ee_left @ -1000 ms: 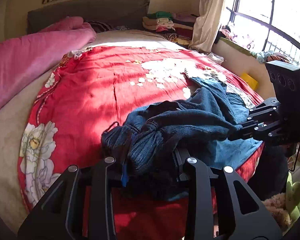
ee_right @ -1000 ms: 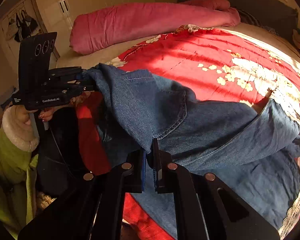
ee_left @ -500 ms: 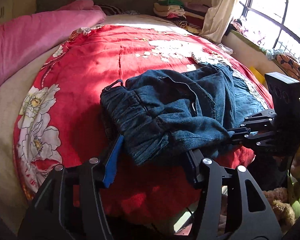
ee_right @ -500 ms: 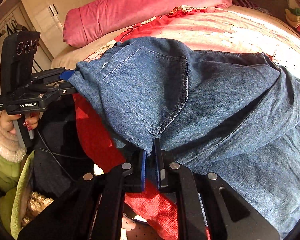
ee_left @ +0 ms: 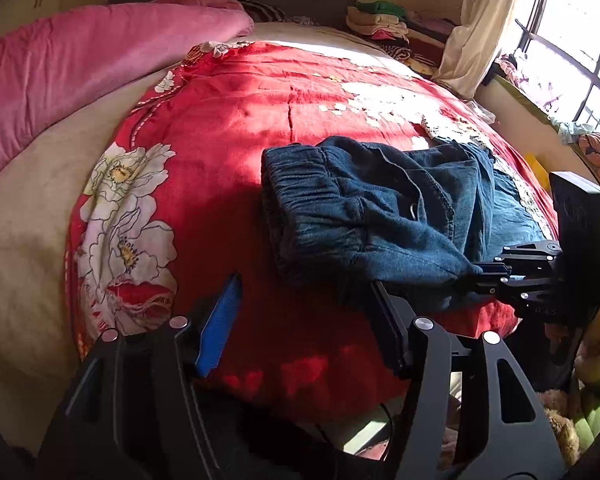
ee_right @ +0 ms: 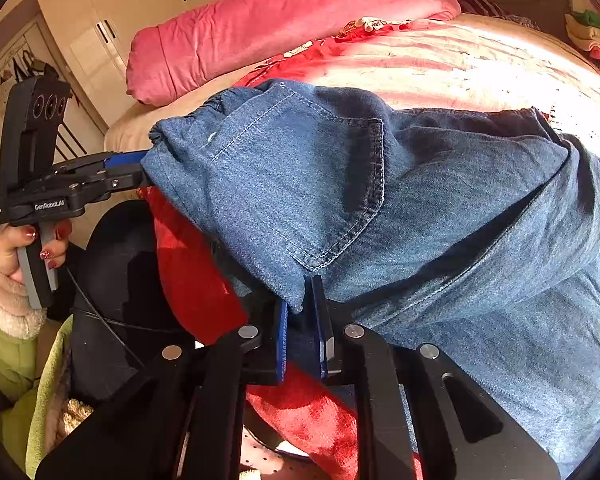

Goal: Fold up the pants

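Pants [ee_left: 384, 216] are lying bunched on the red floral quilt [ee_left: 228, 128] near the bed's front edge, elastic waistband facing 9 o'clock in the left wrist view, legs trailing off toward 2 o'clock.

Step in hand, judging by the lie: laying the waist end down flat w/ the back pocket up, i.e. the spread-out before the 1st fold.

Left gripper [ee_left: 300, 316] is released now, jaws standing wide apart just short of the denim. In the right wrist view its tip is sitting right at the waistband corner at 9 o'clock, so contact is unclear there.

Right gripper [ee_right: 302, 328] is clenched on a pants edge just below the pocket.

Next move prob. calls for the left to re-grab the waistband and both to pull the fabric taut & smooth.

Vs 1 s ago: the left was clamped on a lifted heap of denim; it has since let go & backed off, and the pants are lower and flatter.
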The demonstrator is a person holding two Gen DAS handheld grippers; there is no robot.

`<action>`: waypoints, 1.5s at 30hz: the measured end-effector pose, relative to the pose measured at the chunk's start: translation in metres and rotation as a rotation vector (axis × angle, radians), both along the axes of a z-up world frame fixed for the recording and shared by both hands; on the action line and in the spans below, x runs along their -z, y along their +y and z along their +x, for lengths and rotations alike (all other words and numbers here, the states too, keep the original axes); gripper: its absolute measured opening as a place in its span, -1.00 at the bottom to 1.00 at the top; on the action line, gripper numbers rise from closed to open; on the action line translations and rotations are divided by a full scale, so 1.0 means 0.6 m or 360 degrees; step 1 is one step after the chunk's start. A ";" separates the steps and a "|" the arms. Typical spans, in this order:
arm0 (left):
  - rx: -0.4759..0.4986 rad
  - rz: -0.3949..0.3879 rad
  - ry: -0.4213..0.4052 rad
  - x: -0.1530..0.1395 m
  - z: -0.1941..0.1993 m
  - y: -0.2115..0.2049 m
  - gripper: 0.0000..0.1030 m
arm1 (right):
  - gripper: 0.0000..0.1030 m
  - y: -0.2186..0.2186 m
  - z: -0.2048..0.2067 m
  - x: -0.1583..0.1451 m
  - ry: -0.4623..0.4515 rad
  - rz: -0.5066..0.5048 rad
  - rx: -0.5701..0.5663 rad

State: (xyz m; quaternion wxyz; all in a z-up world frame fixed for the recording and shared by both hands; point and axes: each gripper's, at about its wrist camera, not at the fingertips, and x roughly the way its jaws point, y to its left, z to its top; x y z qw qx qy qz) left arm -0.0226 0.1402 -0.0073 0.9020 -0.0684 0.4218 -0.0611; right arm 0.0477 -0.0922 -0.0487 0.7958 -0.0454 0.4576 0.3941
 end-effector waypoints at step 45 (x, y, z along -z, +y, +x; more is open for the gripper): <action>0.0174 -0.0181 0.0021 0.032 0.058 -0.114 -0.47 | -0.01 -0.104 0.003 -0.058 0.0023 0.0163 0.0388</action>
